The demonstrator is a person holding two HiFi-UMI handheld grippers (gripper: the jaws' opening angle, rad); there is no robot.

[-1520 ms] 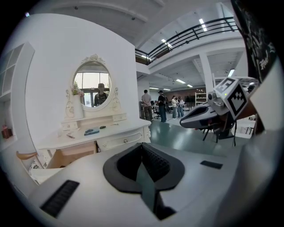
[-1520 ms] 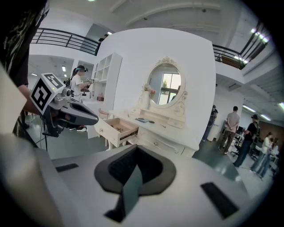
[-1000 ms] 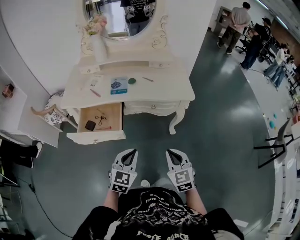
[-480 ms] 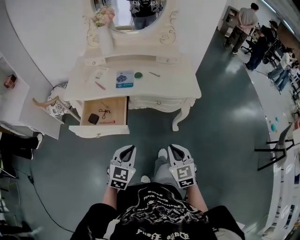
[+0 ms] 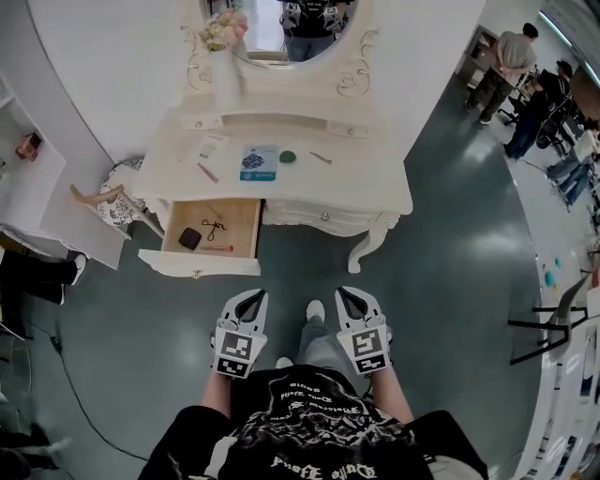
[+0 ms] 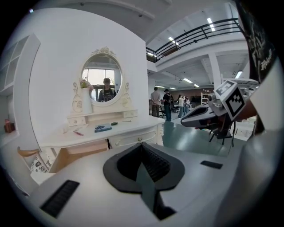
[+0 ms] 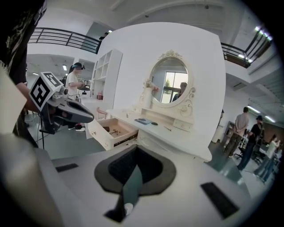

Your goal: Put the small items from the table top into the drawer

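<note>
The white dressing table (image 5: 366, 192) stands ahead of me, and its left drawer (image 5: 212, 229) is pulled open. On the top lie a blue packet (image 5: 260, 162), a green round piece (image 5: 288, 157), a pink pen (image 5: 207, 172) and a thin stick (image 5: 322, 158). Inside the drawer are a black box (image 5: 190, 238), a dark wire-like item (image 5: 216, 225) and a red pen (image 5: 214, 248). My left gripper (image 5: 250, 294) and right gripper (image 5: 349, 292) are held low near my body, well short of the table. Both are shut, with nothing in them.
A vase of flowers (image 5: 226, 58) and an oval mirror (image 5: 291, 28) stand at the table's back. A chair (image 5: 103, 202) and white shelves (image 5: 28, 178) are on the left. People (image 5: 525, 75) stand far right, and a black chair frame (image 5: 548, 323) is near the right wall.
The table and its open drawer have slid rightward and slightly lower in the head view as I step toward it. Both grippers stay shut in front of my body.
</note>
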